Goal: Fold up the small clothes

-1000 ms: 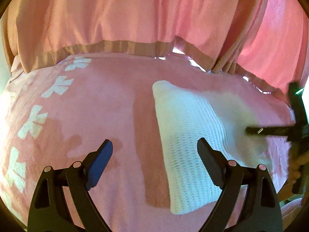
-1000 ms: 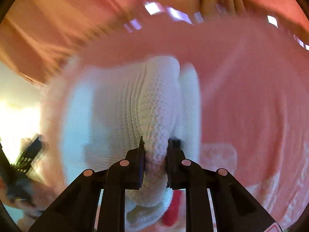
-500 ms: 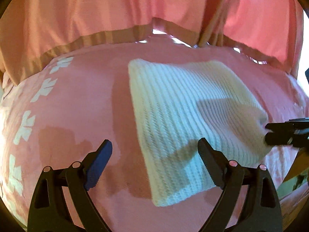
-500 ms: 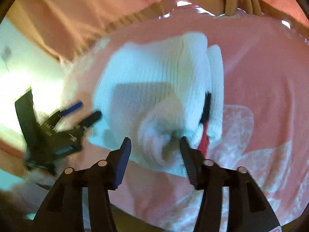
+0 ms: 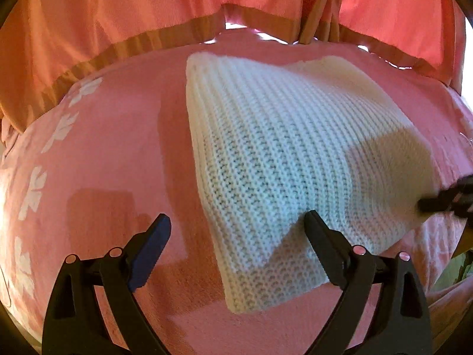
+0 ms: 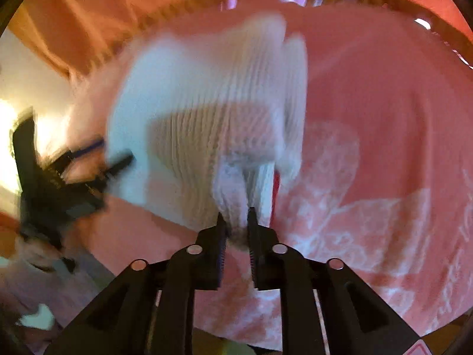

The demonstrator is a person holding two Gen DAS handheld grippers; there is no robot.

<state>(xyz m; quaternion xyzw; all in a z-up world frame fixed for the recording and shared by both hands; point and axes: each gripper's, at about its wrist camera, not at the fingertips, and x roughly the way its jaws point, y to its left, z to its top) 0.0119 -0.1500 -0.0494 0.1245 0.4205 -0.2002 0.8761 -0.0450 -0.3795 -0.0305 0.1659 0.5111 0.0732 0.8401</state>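
Note:
A folded white knit garment point(image 5: 289, 159) lies on the pink cloth point(image 5: 118, 148). My left gripper point(image 5: 236, 224) is open and empty above the garment's near left corner, its right finger over the knit. In the right wrist view the garment point(image 6: 201, 94) is blurred; my right gripper point(image 6: 236, 220) is shut on its near edge, a fold of white knit pinched between the jaws. A red patch point(image 6: 276, 186) shows at that edge. The right gripper also shows as a dark blur at the right edge of the left wrist view point(image 5: 446, 198).
Pink curtains point(image 5: 147, 9) with a tan hem hang behind the cloth-covered surface. White bow prints point(image 5: 35, 186) run along the cloth's left side. A large white print point(image 6: 369, 216) marks the cloth to the right. The left gripper shows in the right wrist view point(image 6: 68, 174).
My right gripper was open around the garment's edge half a second ago and has shut on it again. The left gripper has moved closer to the garment.

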